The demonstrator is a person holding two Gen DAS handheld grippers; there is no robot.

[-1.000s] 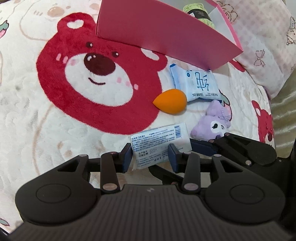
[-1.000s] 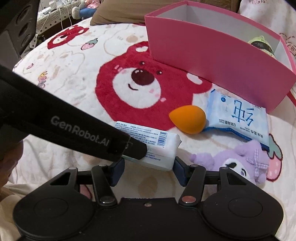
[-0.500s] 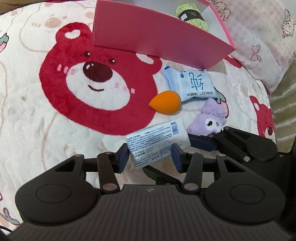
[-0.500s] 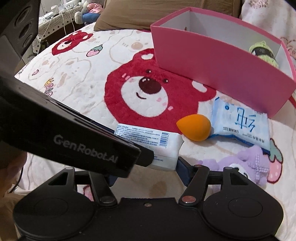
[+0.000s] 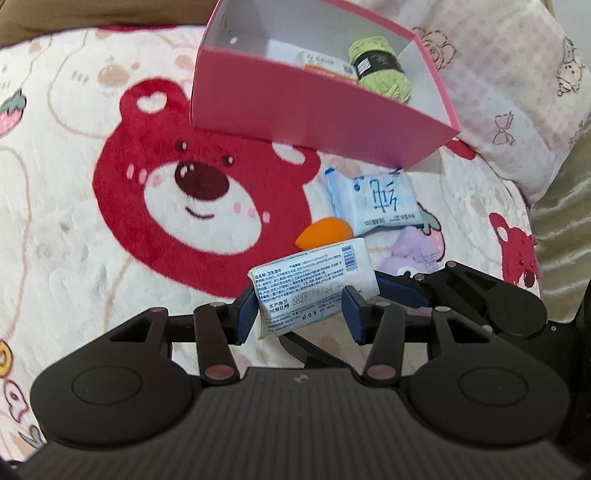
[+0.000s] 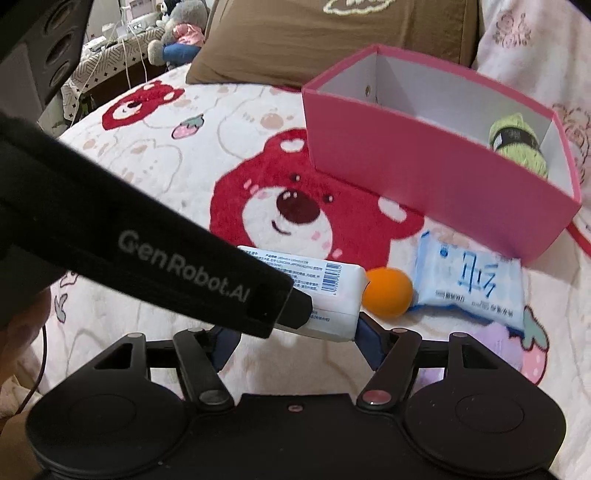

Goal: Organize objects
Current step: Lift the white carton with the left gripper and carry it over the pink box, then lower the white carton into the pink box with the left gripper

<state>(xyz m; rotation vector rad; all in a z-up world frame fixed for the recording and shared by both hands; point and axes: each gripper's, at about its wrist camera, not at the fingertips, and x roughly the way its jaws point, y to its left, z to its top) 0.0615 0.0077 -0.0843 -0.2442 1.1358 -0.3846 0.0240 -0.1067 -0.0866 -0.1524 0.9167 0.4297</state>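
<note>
My left gripper (image 5: 297, 314) is shut on a white wet-wipe packet (image 5: 314, 286) with a barcode and holds it lifted above the bear blanket. The same packet (image 6: 332, 295) shows in the right wrist view, with the left gripper's black body across it. My right gripper (image 6: 295, 341) sits just below the packet; its right pad touches the packet's end, and its grip cannot be told. The pink box (image 5: 314, 110) stands beyond, holding green yarn (image 5: 380, 70) and a small pack (image 5: 321, 62).
An orange makeup sponge (image 5: 321, 230), a blue tissue pack (image 5: 376, 201) and a purple plush (image 5: 417, 251) lie on the blanket before the box. A pink checked pillow (image 5: 517, 92) lies right; a brown pillow (image 6: 332, 33) lies behind the box.
The left gripper has lifted the white packet off the blanket and risen, so the box's inside now shows. The right gripper has risen alongside it.
</note>
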